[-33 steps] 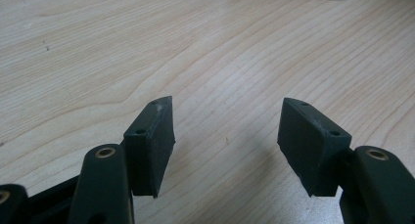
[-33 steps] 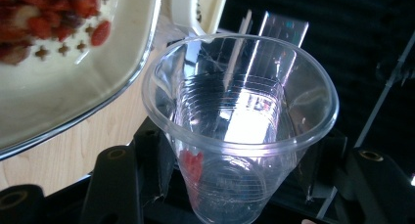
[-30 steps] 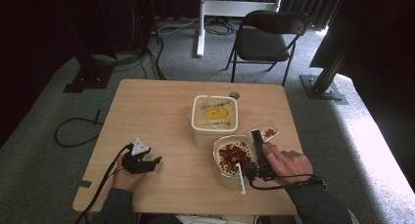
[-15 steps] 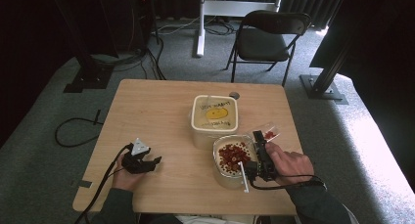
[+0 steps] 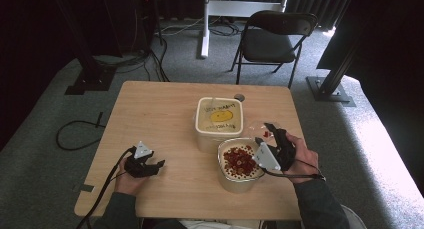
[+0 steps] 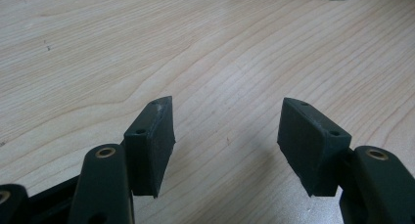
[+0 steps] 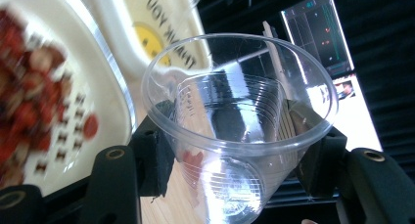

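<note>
Gripping a clear plastic cup, the right gripper is seen with its fingers pressed on the cup's ribbed wall from both sides, a little below the rim. The cup is tilted, its mouth turned up and away from the fingers, and a few red bits lie at its bottom between them. Just beyond the left finger sits the round bowl with the red topping spread over it; past that, the lidded square tub with a yellow smiley. From the high view, the right gripper is held over the bowl's far-right edge, with the tub just beyond it.

The pouring step is judged to be nearly over, since the cup looks all but empty. Next, the cup would need to be carried clear of the bowl and set upright on the tabletop before the grip is eased, gently, as thin plastic is easily crushed.

The left gripper is rested low over bare wood, its fingers spread wide with nothing between them.
</note>
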A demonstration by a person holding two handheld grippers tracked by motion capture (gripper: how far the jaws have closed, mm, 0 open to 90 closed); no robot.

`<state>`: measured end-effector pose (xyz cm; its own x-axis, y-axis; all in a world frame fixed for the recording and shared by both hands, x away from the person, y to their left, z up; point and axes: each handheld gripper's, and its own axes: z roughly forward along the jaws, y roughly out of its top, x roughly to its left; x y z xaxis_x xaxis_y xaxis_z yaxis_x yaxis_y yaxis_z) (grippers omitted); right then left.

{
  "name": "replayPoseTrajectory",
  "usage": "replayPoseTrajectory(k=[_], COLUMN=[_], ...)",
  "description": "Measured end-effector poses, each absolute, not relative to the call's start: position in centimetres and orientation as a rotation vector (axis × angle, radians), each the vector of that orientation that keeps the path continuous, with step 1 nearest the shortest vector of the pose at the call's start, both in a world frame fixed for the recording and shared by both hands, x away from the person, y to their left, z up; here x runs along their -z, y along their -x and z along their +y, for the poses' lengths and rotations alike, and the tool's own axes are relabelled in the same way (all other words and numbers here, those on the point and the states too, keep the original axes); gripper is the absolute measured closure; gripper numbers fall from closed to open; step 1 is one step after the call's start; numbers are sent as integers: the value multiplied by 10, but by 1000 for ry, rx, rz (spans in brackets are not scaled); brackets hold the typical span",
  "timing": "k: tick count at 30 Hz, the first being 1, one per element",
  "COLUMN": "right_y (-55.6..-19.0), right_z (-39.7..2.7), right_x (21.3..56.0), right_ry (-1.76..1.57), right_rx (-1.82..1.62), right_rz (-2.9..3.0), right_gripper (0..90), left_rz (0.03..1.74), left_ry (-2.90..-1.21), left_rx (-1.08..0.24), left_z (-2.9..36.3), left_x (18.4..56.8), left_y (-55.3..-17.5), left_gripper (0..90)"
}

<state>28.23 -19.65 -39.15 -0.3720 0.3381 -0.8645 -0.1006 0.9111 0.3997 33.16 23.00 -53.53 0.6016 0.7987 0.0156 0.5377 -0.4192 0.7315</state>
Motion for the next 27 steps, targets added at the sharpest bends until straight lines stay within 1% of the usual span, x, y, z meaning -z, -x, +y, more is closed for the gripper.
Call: replayPoseTrajectory(k=[11, 27], right_y=[-305, -331], right_z=[-217, -249], right_x=[367, 352], right_ry=[-425, -779], right_rx=[-845, -1241], right_rz=[1894, 1914], right_gripper=[405, 405], left_rz=[1048, 1048], left_ry=[-2129, -2127], left_rx=[-481, -480], left_z=[229, 230], left_x=[535, 535], left_y=[-332, -331], left_gripper=[392, 392])
